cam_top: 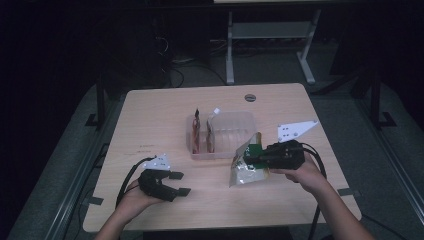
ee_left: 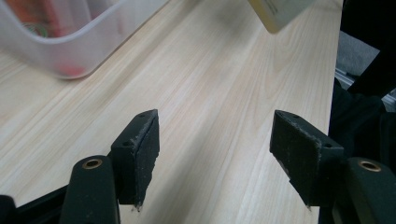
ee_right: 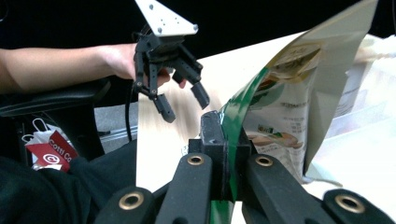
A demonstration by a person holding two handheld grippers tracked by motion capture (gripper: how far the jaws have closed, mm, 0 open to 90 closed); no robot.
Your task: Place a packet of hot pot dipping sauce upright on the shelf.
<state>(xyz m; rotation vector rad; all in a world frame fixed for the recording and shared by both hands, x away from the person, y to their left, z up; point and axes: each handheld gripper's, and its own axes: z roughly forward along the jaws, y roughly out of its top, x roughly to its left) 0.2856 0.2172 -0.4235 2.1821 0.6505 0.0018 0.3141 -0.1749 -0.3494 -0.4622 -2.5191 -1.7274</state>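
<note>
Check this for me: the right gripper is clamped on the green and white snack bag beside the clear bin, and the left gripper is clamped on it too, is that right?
Not quite. The right gripper is clamped on the snack bag beside the clear bin, but the left gripper holds nothing: the left gripper view shows its jaws wide apart over bare table.

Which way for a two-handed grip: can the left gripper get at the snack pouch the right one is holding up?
Probably yes. The left gripper stands open, nothing between its jaws, and bare table lies between it and the snack pouch, held in the right gripper.
</note>
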